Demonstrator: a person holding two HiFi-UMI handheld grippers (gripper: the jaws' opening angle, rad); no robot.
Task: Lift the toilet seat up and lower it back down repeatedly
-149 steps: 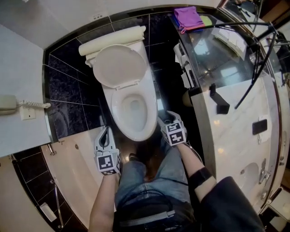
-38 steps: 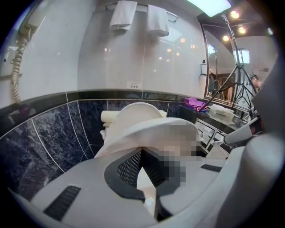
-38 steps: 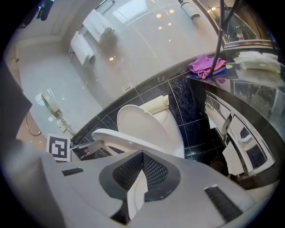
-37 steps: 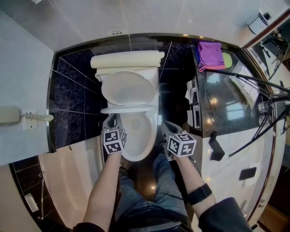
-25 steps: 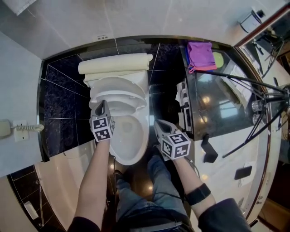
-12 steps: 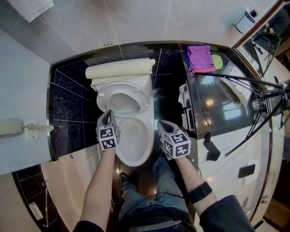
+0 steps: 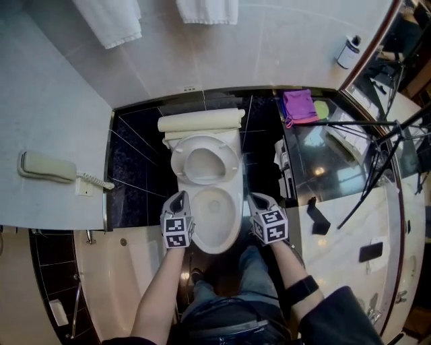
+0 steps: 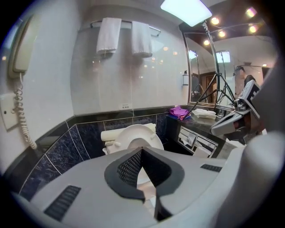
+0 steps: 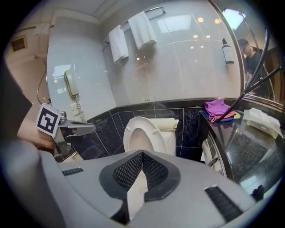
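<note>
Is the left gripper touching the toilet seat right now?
Apart. The head view shows the left gripper beside the left rim of the bowl, while the raised toilet seat stands farther back, with a clear gap between them.

i read the glossy ceramic toilet bowl point(image 7: 217, 219) as white, its raised oval plastic seat point(image 7: 204, 158) white too, and the long cistern top point(image 7: 201, 122) cream. the polished stone wall tiles point(image 7: 138, 168) are dark navy with pale marbled veins and thin white grout lines. the folded cloth point(image 7: 298, 106) is bright purple, the hanging towels point(image 7: 108, 20) white, the corded wall phone point(image 7: 46, 167) beige. my left gripper point(image 7: 180, 196) and right gripper point(image 7: 258, 199) are grey, with black-and-white square-patterned cubes; the pads point(image 8: 131, 167) are black with a fine mesh texture.
</note>
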